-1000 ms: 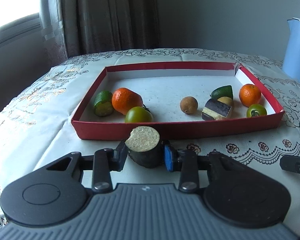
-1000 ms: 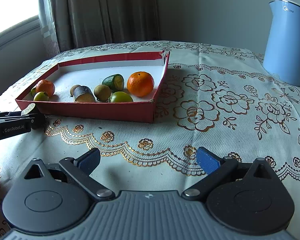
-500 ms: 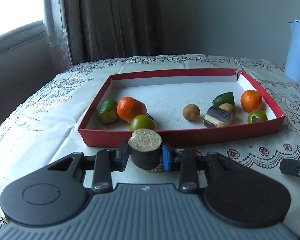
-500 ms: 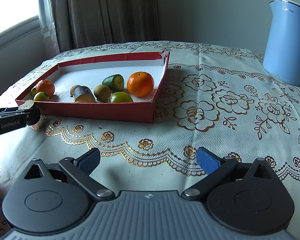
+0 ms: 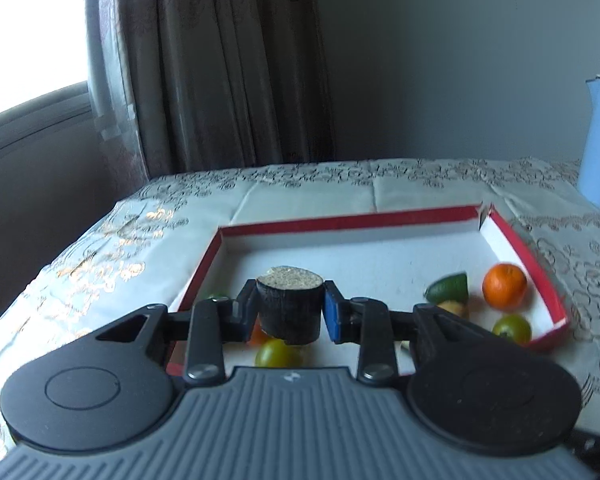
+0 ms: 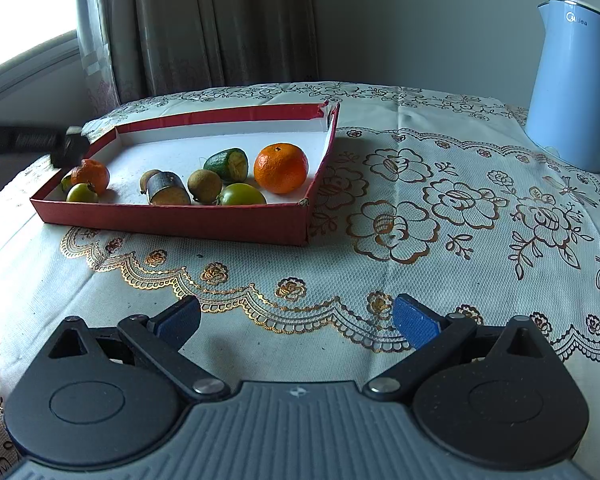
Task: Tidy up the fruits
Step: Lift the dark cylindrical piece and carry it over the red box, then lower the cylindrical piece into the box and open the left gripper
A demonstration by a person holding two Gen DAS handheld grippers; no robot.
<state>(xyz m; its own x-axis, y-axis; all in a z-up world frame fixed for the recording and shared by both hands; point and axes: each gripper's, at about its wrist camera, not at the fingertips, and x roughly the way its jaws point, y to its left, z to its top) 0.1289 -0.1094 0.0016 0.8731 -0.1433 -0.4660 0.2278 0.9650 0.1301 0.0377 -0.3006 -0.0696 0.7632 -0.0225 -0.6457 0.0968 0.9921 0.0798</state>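
Dark fruit chunk [image 5: 290, 307] | above red tray [image 5: 347, 222], green tomato [image 5: 278, 354] at its 6 o'clock | pinched by left gripper [image 5: 290, 312] | right gripper [image 6: 296, 320] spread, holding nothing.

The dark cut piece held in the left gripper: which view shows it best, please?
The left wrist view: the dark cut piece sits sharp and central in the left gripper, above the red tray. The right wrist view shows only a small blur of it at the frame's left edge.
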